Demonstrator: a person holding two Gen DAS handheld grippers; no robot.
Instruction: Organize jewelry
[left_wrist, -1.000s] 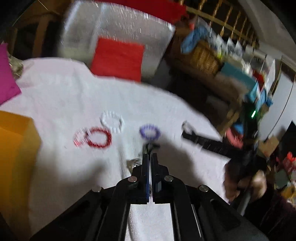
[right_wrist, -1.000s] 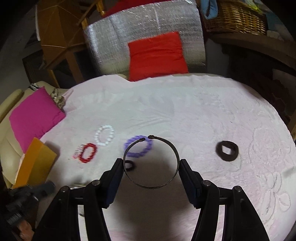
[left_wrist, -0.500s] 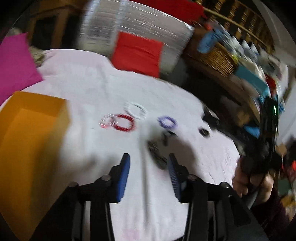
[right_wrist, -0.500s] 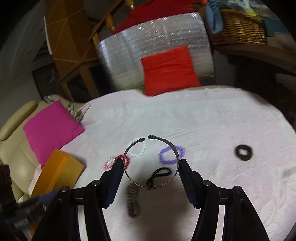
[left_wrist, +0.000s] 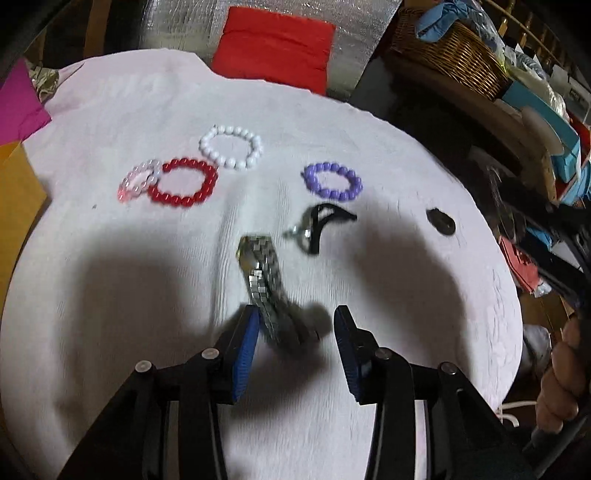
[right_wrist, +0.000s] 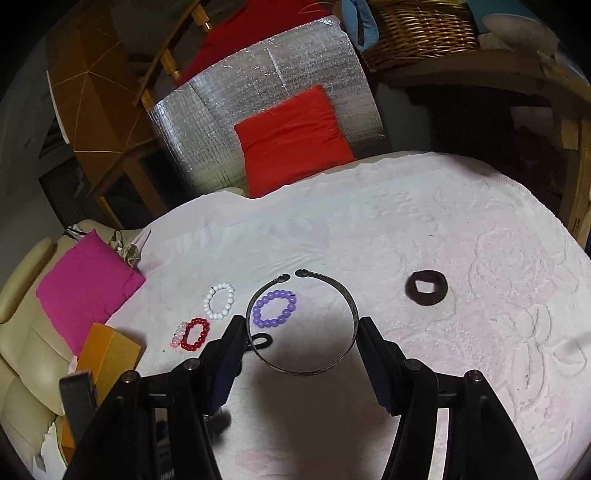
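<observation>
Left tongs apart over a metal link bracelet; right tongs clamped on a metal bangle.

The left tongs (left_wrist: 295, 328) stand apart just above the white cloth (left_wrist: 110, 295), with the near end of the metal link bracelet (left_wrist: 264, 273) lying between their tips and its far end stretching away ahead; whether a tip touches it cannot be told, as that end is blurred. Just beyond it to the right lies a black cord (left_wrist: 325, 221) with a small silver piece, then a purple bead bracelet (left_wrist: 332, 181). Ahead to the left sit a red bead bracelet (left_wrist: 183, 181), a pink one (left_wrist: 138, 181) touching it, and a white bead bracelet (left_wrist: 231, 147). The right tongs (right_wrist: 301, 328) grip an open metal bangle (right_wrist: 301, 325) by its sides, held above the cloth. A dark hair tie (right_wrist: 426, 287) lies well off to their right.
</observation>
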